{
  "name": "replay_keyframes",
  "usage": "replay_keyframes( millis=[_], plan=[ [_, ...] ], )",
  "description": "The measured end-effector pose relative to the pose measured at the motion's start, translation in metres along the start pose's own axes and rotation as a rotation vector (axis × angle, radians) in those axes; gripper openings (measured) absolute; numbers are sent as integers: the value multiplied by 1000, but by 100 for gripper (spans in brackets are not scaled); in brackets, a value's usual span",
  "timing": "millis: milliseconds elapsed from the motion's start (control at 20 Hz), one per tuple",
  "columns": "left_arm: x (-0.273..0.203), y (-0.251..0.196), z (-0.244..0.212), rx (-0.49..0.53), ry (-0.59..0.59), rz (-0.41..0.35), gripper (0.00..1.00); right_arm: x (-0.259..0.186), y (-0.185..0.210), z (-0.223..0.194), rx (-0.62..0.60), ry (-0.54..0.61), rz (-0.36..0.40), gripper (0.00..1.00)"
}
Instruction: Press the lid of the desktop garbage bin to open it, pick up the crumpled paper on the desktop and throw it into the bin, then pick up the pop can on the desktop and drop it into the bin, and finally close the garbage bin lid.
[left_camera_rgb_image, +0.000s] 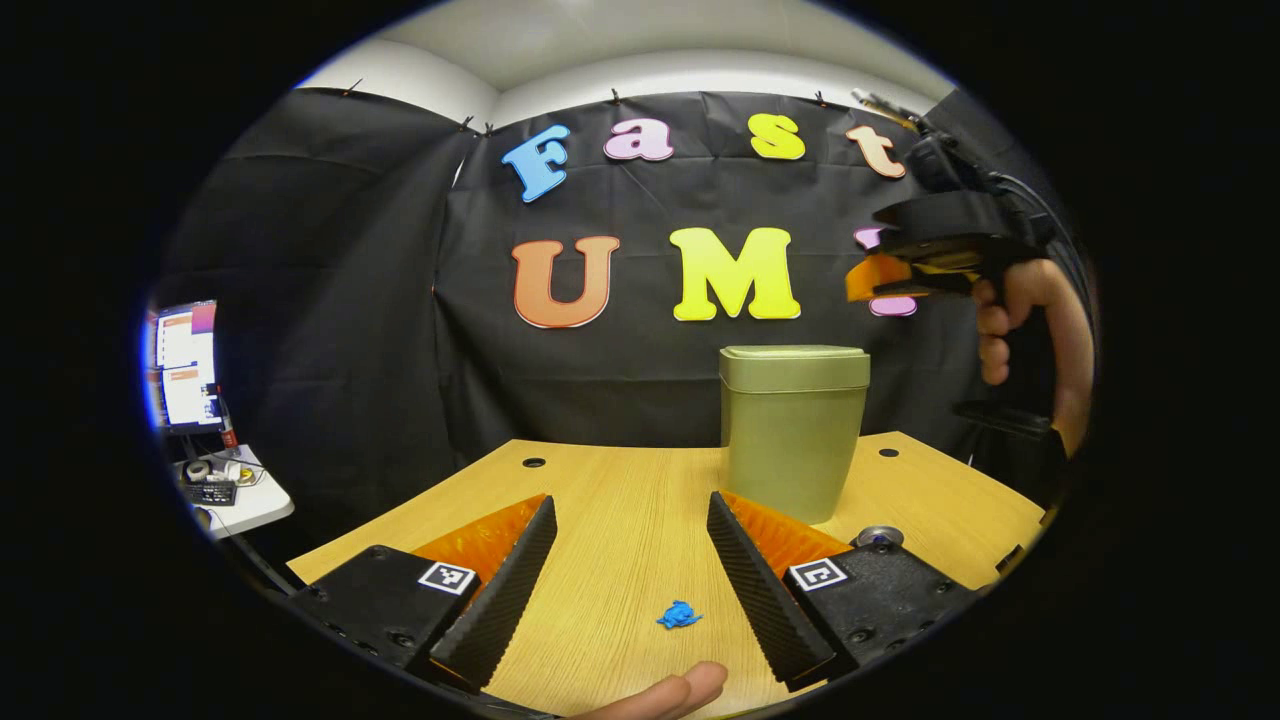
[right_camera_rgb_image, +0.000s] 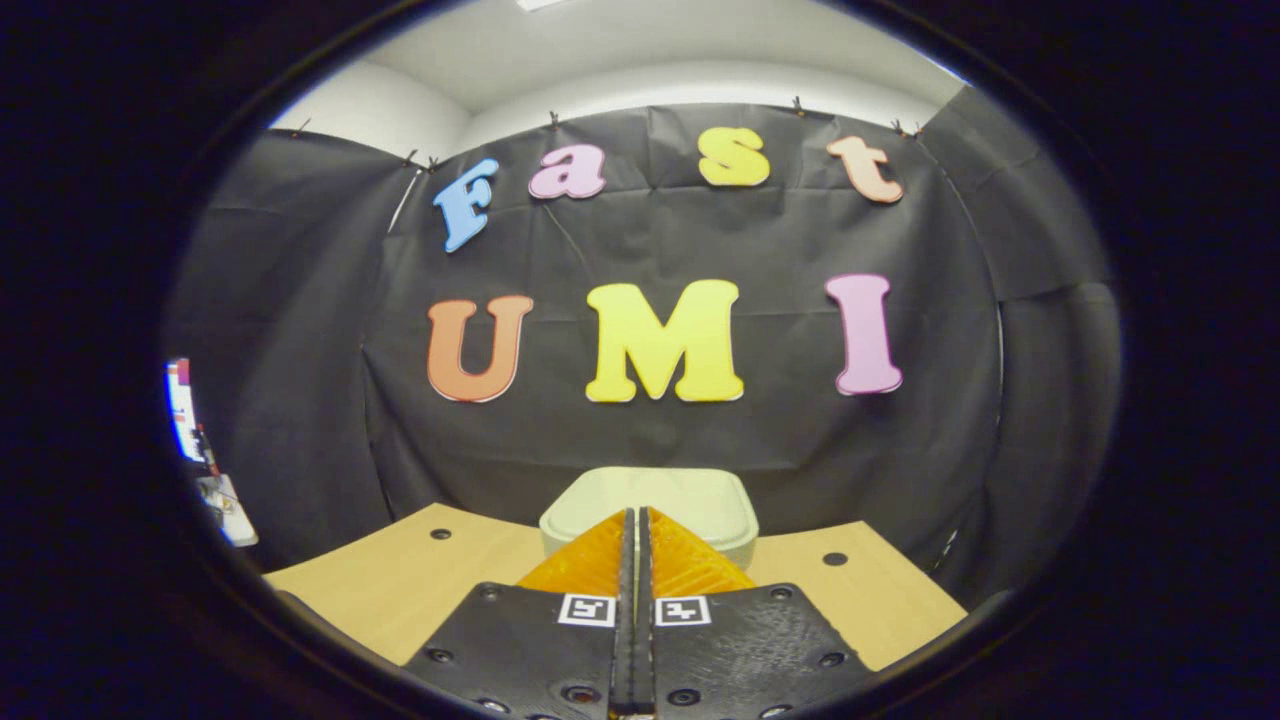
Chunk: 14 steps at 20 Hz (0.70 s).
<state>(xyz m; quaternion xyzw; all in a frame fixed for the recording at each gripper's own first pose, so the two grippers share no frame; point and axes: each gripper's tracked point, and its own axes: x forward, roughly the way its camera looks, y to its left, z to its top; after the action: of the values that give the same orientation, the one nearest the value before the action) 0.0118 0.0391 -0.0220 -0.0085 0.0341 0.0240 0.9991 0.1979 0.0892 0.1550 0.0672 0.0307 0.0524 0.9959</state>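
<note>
Hovering above the closed olive-green plastic desktop bin (left_camera_rgb_image: 794, 440), right gripper (right_camera_rgb_image: 636, 560) fingers pressed together, empty; left gripper (left_camera_rgb_image: 630, 560) wide. Blue crumpled paper (left_camera_rgb_image: 679, 615) at 6 o'clock. Next: press lid (right_camera_rgb_image: 650, 500).

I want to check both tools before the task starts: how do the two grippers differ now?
The left gripper has its fingers spread wide and sits low over the table, near the blue paper. The right gripper is shut on nothing and hangs above the closed bin. Each is held by a hand.
</note>
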Motion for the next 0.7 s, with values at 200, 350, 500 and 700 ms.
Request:
replay_keyframes(
  millis=[200,350,500,700],
  plan=[
    [1,4,1,-15,-2,0,98,43,-1,-8,-13,38,-23,0],
    [0,5,3,-20,-7,-5,98,68,0,-15,-39,62,-33,0],
    [3,7,0,-19,-2,-12,98,89,-9,-19,-62,63,-75,0],
    [6,13,1,-15,-1,-1,98,99,-15,-35,-31,113,-82,0]
  ],
)
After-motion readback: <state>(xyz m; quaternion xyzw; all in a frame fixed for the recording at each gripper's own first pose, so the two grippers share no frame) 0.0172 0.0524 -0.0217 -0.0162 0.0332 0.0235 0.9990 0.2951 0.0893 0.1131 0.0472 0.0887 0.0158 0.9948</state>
